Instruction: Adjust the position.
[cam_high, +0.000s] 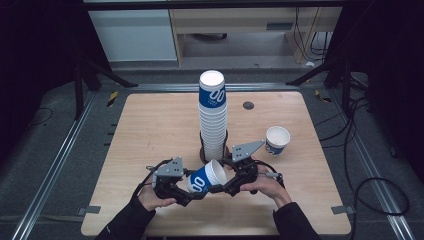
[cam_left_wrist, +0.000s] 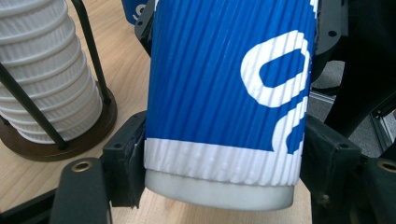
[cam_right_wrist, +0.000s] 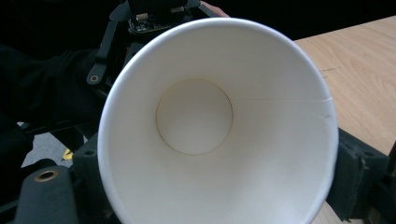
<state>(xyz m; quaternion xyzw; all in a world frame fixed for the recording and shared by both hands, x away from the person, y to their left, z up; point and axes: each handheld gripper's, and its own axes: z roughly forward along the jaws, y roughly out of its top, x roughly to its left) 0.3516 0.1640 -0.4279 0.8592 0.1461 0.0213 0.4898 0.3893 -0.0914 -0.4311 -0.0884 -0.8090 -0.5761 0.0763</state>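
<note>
A blue and white ribbed paper cup (cam_high: 205, 179) lies tilted above the table's front, held between both grippers. My left gripper (cam_high: 192, 192) is shut on its narrow base (cam_left_wrist: 219, 184), with the pads (cam_left_wrist: 133, 163) pressed against both sides. My right gripper (cam_high: 222, 189) comes in from the right at the cup's open mouth (cam_right_wrist: 210, 140). Its jaws stand on either side of the white rim and touch it. In the right gripper view I look straight into the empty cup.
A tall stack of the same cups (cam_high: 212, 115) stands in a black wire holder (cam_high: 215, 152) just behind the grippers. One loose cup (cam_high: 277, 140) stands upright to the right. A small dark disc (cam_high: 248, 105) is set into the wooden table (cam_high: 150, 125).
</note>
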